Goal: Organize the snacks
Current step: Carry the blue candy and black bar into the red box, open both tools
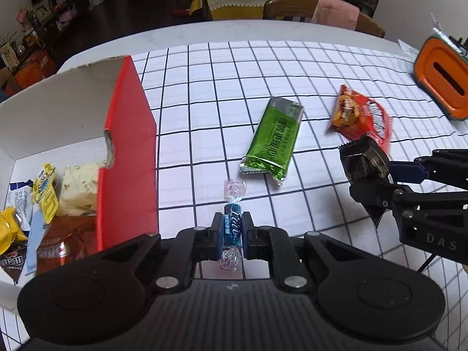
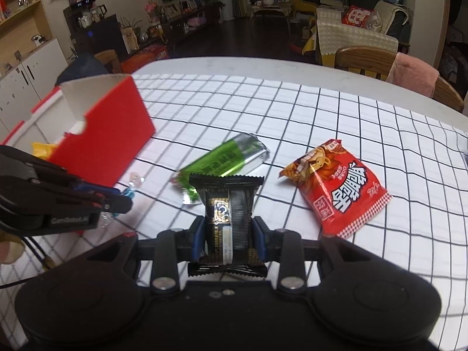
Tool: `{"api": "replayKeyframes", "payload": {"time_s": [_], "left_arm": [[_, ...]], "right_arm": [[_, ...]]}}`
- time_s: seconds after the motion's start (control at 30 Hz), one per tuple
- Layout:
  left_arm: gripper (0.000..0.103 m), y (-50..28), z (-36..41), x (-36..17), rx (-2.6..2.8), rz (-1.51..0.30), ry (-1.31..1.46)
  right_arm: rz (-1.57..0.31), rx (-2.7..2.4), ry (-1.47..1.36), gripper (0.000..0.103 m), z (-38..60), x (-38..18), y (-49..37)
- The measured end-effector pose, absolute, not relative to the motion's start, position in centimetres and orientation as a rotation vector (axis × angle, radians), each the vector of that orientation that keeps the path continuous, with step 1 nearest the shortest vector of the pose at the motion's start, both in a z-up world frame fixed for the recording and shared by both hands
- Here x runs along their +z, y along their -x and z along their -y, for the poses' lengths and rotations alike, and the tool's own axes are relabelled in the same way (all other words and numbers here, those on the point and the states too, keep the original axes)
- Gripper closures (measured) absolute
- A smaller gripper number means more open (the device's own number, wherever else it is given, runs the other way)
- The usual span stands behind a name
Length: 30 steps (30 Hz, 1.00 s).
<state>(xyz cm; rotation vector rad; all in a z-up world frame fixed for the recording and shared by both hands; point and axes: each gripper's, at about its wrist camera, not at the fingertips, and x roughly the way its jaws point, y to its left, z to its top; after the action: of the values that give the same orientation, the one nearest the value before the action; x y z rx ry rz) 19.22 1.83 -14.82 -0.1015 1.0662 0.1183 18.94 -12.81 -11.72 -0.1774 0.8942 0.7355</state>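
Left wrist view: left gripper [image 1: 231,232] is clamped on a small blue twist-wrapped candy [image 1: 232,228] at lower centre of the frame, both pads pressed to its sides, clear twisted ends sticking out front and back. Right gripper [image 2: 229,235] is closed on a black foil snack packet [image 2: 228,219], held upright between the pads at the centre of its own view; the same packet shows at the right edge of the left view.

Red cardboard box [image 1: 128,152] sits at left in both views, top open, white inside. From the left view I count roughly 6 snacks already in it, among them 2 yellow packets and a brown M&M's bag; they overlap, so the count is loose.

On the checked tablecloth [image 1: 204,93], 2 packets lie loose: 1 green foil packet [image 1: 273,137] at centre and 1 red noodle-snack bag [image 2: 336,187] to its right, near each other but apart. An orange container [image 1: 441,84] stands at the upper right edge of the left view.

Step in hand, as I judge it: both grippers loaded, carrying to the box. Next move calls for swinging each load left over the open top, clearing the red wall, then releasing. The left gripper is nearer the box, so it likely goes first. Afterwards 2 packets remain to fetch.
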Motion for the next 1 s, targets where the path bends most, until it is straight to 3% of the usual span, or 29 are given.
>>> {"api": "replayKeyframes", "payload": {"time_s": [1.0], "left_arm": [[0.091, -8.4, -10.2, -6.2, 0.057, -0.915, 0.112]], "right_arm": [[-0.752, 0.741, 0.152, 0.069, 6.0, -2.3, -7.0]]}}
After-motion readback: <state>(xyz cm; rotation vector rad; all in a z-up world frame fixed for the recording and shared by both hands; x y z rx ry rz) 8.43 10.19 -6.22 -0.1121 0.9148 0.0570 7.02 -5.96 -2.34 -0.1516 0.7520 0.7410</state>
